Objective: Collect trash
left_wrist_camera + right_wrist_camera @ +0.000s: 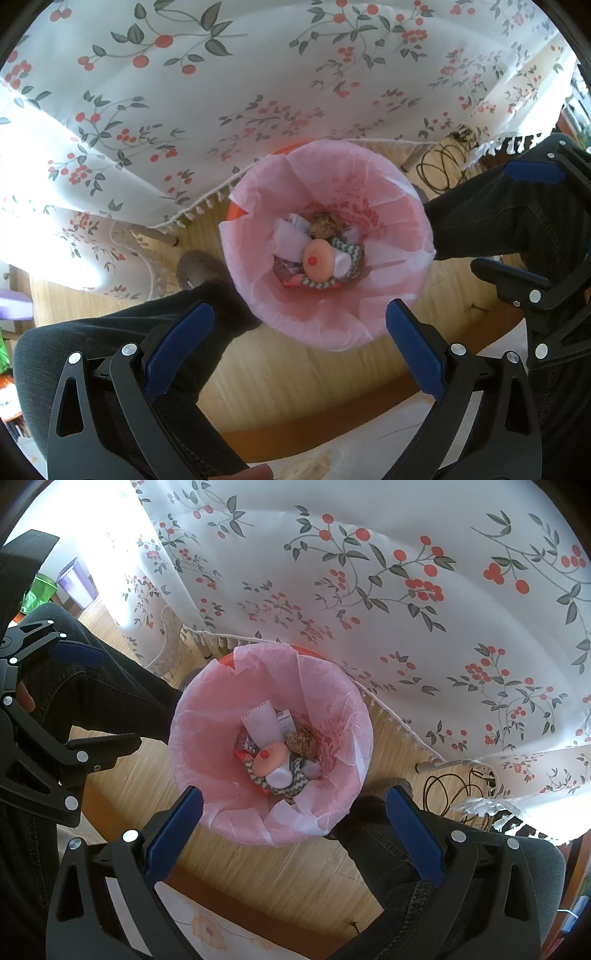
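An orange bin with a pink liner stands on the wooden floor between a person's legs. It holds trash: a peach round piece with a red dot, white scraps, a grey zigzag wrapper and a brown lump. My left gripper hovers open above the bin's near rim, nothing between its blue pads. The right wrist view shows the same bin and peach piece from the other side. My right gripper is open and empty over the rim. Each gripper appears sideways in the other's view, the right gripper and the left gripper.
A white tablecloth with red berries hangs down right behind the bin. The person's dark trouser legs flank it. A coiled black cable lies on the floor under the table. A purple container stands far left.
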Demonstrator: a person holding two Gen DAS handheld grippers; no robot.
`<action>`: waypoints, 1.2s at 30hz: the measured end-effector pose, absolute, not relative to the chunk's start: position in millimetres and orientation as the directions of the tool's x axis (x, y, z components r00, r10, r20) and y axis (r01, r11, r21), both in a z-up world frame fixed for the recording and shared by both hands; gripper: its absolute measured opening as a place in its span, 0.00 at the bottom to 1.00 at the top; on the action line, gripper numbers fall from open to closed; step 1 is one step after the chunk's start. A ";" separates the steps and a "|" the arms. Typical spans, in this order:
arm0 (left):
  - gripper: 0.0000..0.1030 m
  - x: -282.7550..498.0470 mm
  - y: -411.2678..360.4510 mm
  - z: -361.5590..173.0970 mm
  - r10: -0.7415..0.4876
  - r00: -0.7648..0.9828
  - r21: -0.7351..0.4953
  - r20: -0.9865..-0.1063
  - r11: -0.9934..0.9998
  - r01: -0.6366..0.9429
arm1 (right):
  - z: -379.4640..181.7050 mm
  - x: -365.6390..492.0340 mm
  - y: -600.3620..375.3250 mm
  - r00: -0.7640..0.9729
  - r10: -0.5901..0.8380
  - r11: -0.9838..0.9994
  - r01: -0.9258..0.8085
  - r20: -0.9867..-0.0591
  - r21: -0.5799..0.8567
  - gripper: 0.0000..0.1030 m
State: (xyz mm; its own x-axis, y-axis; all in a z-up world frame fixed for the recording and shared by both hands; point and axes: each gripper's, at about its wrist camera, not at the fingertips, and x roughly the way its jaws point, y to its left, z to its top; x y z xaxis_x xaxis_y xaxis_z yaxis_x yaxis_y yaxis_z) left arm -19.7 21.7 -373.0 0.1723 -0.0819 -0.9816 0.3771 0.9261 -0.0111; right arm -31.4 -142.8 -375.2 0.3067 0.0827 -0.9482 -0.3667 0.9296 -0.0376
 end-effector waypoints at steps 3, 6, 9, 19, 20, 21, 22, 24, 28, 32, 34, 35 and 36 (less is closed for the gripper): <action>0.94 -19.9 21.5 -373.3 -0.081 0.173 -0.010 -0.982 0.926 0.376 | -375.3 -31.4 -143.1 0.307 0.083 0.930 -0.366 -0.948 -0.037 0.95; 0.94 -20.2 21.2 -373.2 -0.080 0.173 -0.010 -0.982 0.927 0.375 | -375.2 -31.7 -143.2 0.308 0.084 0.929 -0.367 -0.948 -0.037 0.95; 0.94 -20.0 20.7 -373.0 -0.080 0.173 -0.009 -0.982 0.927 0.375 | -375.3 -31.7 -143.3 0.307 0.083 0.929 -0.368 -0.948 -0.038 0.95; 0.94 -19.5 21.8 -373.9 -0.088 0.167 -0.017 -0.982 0.922 0.386 | -374.4 -32.1 -143.0 0.306 0.085 0.929 -0.369 -0.948 -0.035 0.95; 0.94 -19.4 21.8 -374.0 -0.085 0.167 -0.014 -0.982 0.922 0.386 | -374.1 -32.2 -142.8 0.307 0.086 0.929 -0.369 -0.948 -0.036 0.95; 0.94 -19.5 21.8 -374.0 -0.086 0.168 -0.015 -0.982 0.922 0.387 | -373.8 -32.3 -142.5 0.307 0.086 0.929 -0.369 -0.948 -0.035 0.95; 0.94 -19.5 22.0 -374.1 -0.086 0.168 -0.015 -0.982 0.922 0.387 | -374.3 -32.2 -142.7 0.306 0.086 0.929 -0.368 -0.948 -0.035 0.95; 0.94 -19.7 22.0 -374.3 -0.087 0.167 -0.016 -0.982 0.922 0.388 | -373.8 -32.3 -142.1 0.306 0.086 0.930 -0.367 -0.948 -0.034 0.95; 0.94 -20.1 21.1 -374.3 -0.087 0.167 -0.015 -0.982 0.922 0.388 | -374.0 -32.6 -142.8 0.307 0.086 0.929 -0.367 -0.948 -0.035 0.95; 0.94 -20.2 20.4 -374.6 -0.085 0.165 -0.013 -0.983 0.919 0.394 | -374.1 -32.5 -142.9 0.307 0.086 0.929 -0.367 -0.948 -0.034 0.95; 0.94 -20.2 20.2 -374.6 -0.084 0.165 -0.011 -0.983 0.917 0.400 | -374.2 -32.6 -143.0 0.307 0.087 0.929 -0.368 -0.948 -0.034 0.95; 0.94 -20.4 20.2 -374.5 -0.088 0.163 -0.015 -0.983 0.914 0.404 | -374.3 -32.5 -143.0 0.306 0.087 0.929 -0.368 -0.948 -0.033 0.95; 0.94 -20.8 18.9 -374.9 -0.087 0.163 -0.013 -0.983 0.913 0.408 | -374.4 -32.6 -142.6 0.306 0.087 0.929 -0.368 -0.948 -0.033 0.95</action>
